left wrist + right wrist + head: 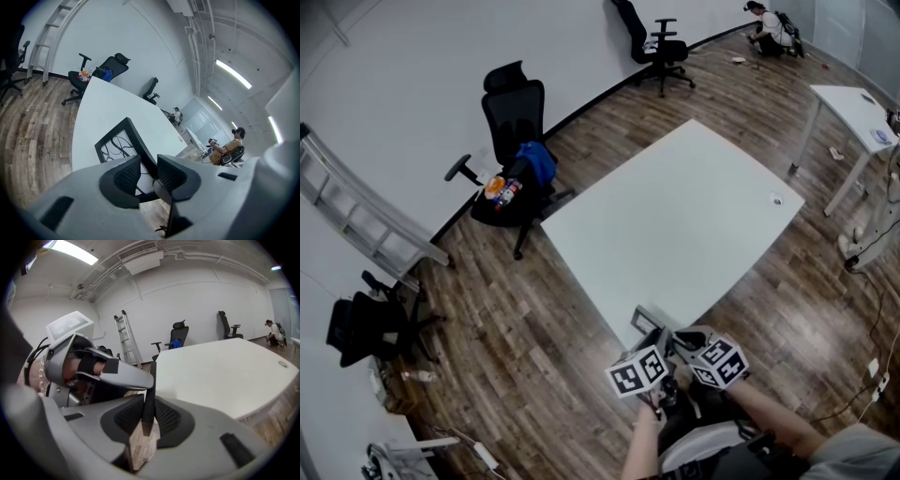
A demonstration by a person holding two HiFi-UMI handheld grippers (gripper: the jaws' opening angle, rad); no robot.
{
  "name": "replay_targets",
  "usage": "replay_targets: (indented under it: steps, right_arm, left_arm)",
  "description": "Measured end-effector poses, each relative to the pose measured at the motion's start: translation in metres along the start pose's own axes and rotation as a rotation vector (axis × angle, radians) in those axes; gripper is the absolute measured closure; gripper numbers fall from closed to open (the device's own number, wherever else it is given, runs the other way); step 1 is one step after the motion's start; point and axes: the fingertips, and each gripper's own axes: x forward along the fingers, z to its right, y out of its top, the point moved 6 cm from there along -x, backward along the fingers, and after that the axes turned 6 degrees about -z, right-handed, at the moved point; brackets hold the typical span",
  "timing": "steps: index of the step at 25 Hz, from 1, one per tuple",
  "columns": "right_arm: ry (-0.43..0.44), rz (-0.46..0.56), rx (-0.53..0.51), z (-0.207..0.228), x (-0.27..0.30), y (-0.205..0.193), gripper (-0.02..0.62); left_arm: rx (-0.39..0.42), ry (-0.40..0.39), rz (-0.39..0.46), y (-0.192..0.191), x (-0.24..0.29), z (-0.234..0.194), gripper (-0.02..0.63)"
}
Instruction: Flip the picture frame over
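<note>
- Head view: I see a bare white bench standing at an angle on a wood-plank floor, with only a small round mark near its far right edge
- Both grippers sit at the bench's near corner, close together, with the picture frame between them
- Left gripper: in the left gripper view its jaws are clamped on one black side bar of the frame; the white picture with black looping lines faces this camera, and the frame is tilted
- Right gripper: in the right gripper view I see the frame edge-on as a thin dark strip, pinched between the pads, with the left gripper just beside it
- I cannot tell whether the frame touches the bench
- Room: a black office chair holding a blue bundle stands by the white wall, a ladder leans further left, and a second chair is at the far end
- A second white table stands to the right; a person crouches in the far corner
</note>
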Motion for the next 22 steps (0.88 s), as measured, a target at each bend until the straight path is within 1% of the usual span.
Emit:
replay_targets:
  steps: [4,6,9,16,20,22]
  right_arm:
    - [-0.045,0.005,-0.059,-0.002,0.000,0.001,0.529]
    - [-0.062,0.007,-0.082,-0.006,0.000,0.002,0.529]
    - [-0.085,0.016,-0.139,-0.014,-0.001,0.008,0.528]
    - [-0.162,0.022,-0.310,-0.023,0.001,0.006,0.528]
    - [-0.200,0.031,-0.439,-0.030,0.008,0.002,0.528]
    - [-0.217,0.033,-0.486,-0.032,0.010,0.001,0.528]
  left_arm:
    - [0.026,0.047,-0.014,0.003,-0.002,0.003,0.509]
    - [0.030,0.054,-0.017,0.004,-0.003,0.003,0.509]
    - [0.002,0.046,-0.017,0.005,-0.006,0.001,0.509]
    - [-0.083,0.034,-0.017,0.006,-0.009,-0.002,0.509]
    - [-0.124,0.035,-0.018,0.006,-0.012,-0.007,0.509]
    - [-0.141,0.036,-0.010,0.006,-0.013,-0.009,0.509]
